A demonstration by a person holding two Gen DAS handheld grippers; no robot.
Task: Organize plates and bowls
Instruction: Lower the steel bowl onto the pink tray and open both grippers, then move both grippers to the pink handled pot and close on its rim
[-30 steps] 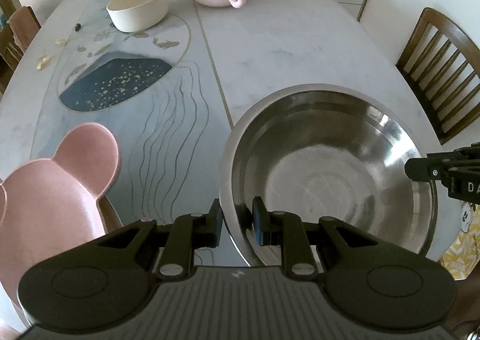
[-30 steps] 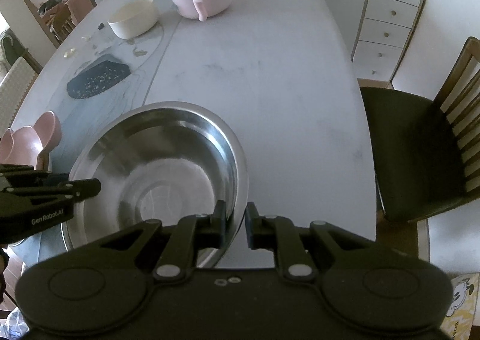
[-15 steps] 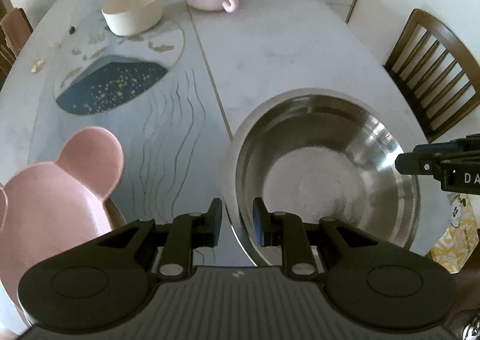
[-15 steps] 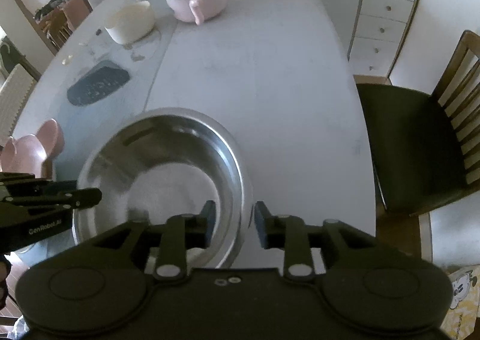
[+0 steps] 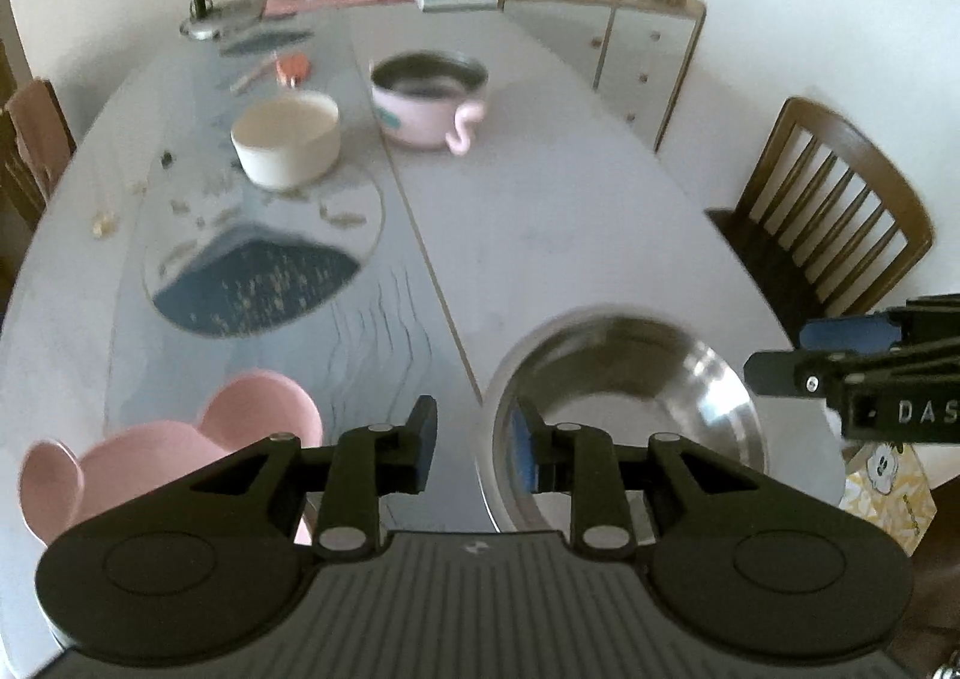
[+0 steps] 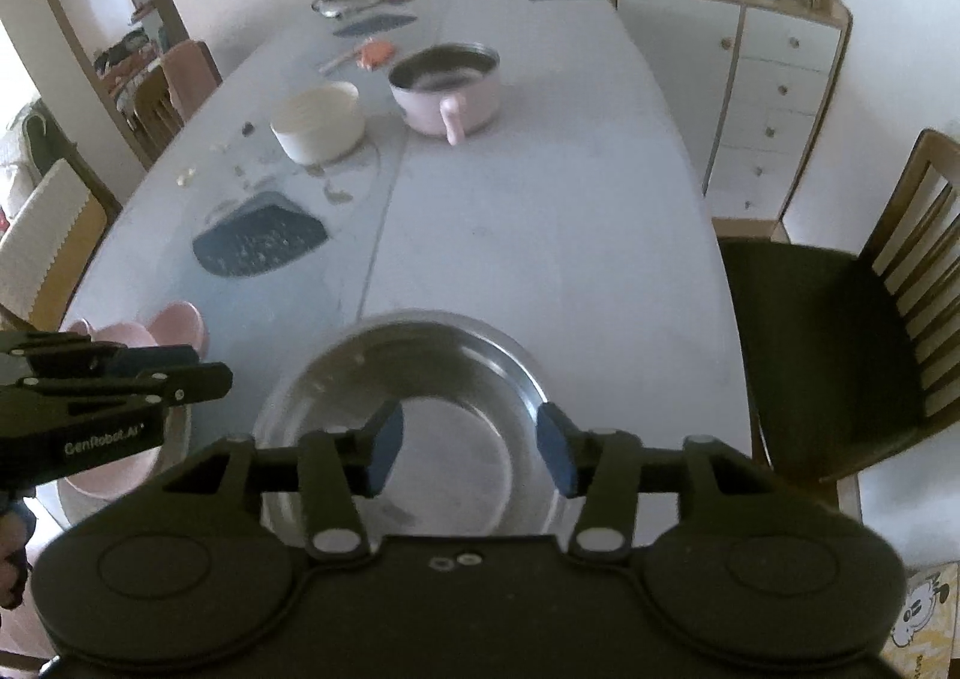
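With both my tongs, left gripper (image 5: 474, 439) and right gripper (image 6: 468, 442), opening empty over the set-down steel bowl (image 6: 420, 379), the cream bowl (image 6: 318, 121) and pink pot (image 6: 447, 88) at twelve o'clock remain ungathered.

Your left gripper (image 5: 474, 442) points steeply downward, its jaws opening with nothing pressed between the fingers (image 5: 423, 439). Your right gripper (image 6: 468, 442) tilts down at much the same angle, its jaws opening wider, the blue-padded fingers (image 6: 555, 448) spread with nothing gripped. Each gripper shows at the edge of the other's view, so the two sit side by side, near each other.
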